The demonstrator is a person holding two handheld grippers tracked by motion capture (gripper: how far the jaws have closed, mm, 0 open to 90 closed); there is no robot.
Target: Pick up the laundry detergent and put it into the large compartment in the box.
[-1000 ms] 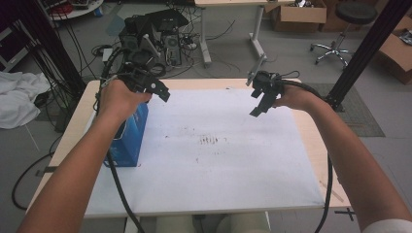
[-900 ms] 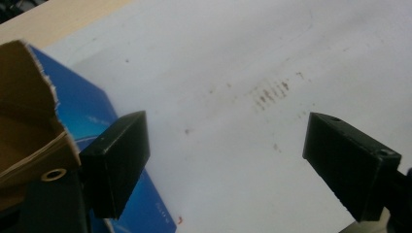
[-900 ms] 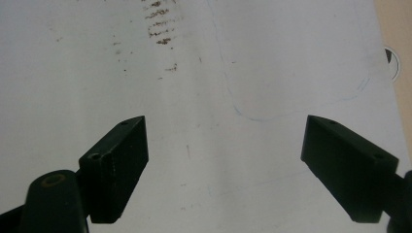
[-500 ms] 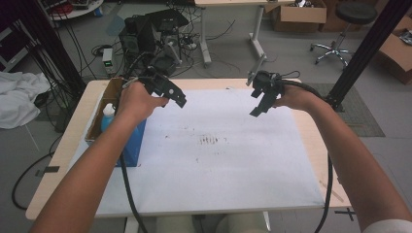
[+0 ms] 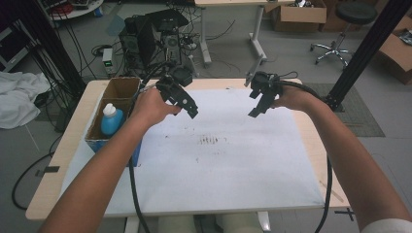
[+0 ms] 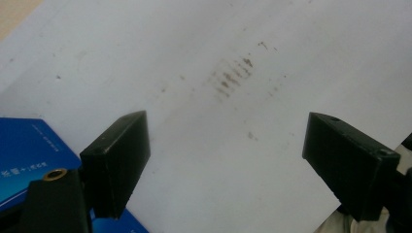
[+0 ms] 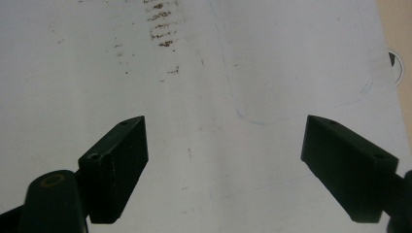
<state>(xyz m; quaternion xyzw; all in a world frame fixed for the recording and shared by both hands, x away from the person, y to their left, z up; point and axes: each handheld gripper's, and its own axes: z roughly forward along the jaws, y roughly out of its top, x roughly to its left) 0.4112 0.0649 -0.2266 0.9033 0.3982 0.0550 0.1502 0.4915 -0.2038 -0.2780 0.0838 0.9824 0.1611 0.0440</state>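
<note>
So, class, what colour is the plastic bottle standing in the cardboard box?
Blue with a white cap, clearest in the high view.

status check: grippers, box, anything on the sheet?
Left gripper open, empty. Right gripper open, empty. Blue bottle upright in cardboard box. White sheet bare, dark smudges.

Both hand-held grippers point(image 5: 189, 108) point(image 5: 257, 104) wide-jawed, aloft

Both grippers – L point(image 5: 190, 108), R point(image 5: 258, 106) – above white sheet point(image 5: 218, 165), seemingly empty.
</note>
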